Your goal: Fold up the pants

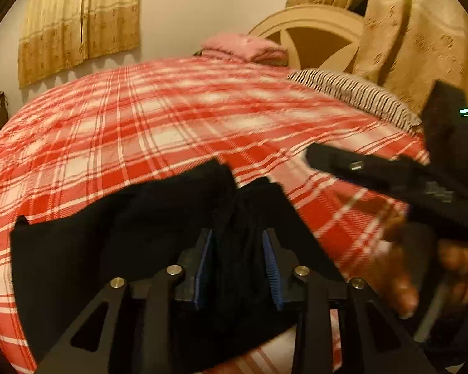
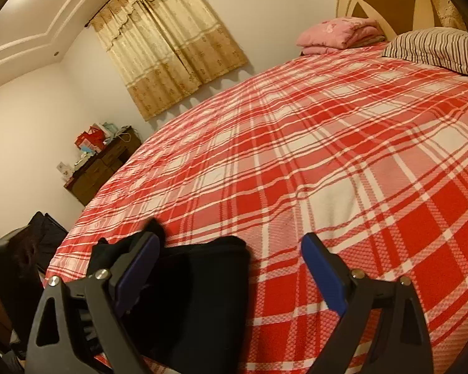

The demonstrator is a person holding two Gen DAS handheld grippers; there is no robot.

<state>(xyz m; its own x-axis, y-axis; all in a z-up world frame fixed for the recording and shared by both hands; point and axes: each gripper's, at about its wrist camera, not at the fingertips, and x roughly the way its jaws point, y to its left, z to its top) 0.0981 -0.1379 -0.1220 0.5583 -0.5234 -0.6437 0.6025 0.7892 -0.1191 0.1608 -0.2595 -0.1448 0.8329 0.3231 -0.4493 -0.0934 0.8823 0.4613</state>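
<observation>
One black pants (image 1: 115, 249) bundle, folded, on plaid bedspread (image 1: 171, 118).

The right gripper (image 2: 231, 265) hangs over the near edge of the bed (image 2: 312, 143), its jaws wide apart with blue pads (image 2: 323, 272). The folded black pants (image 2: 199, 286) lie on the red plaid cover, under the left jaw and between the two. At the far end are a striped pillow (image 2: 436, 48) and a folded pink blanket (image 2: 340, 35). A curtain (image 2: 168, 50) hangs on the wall, and a dark dresser (image 2: 103, 168) stands beside the bed.
</observation>
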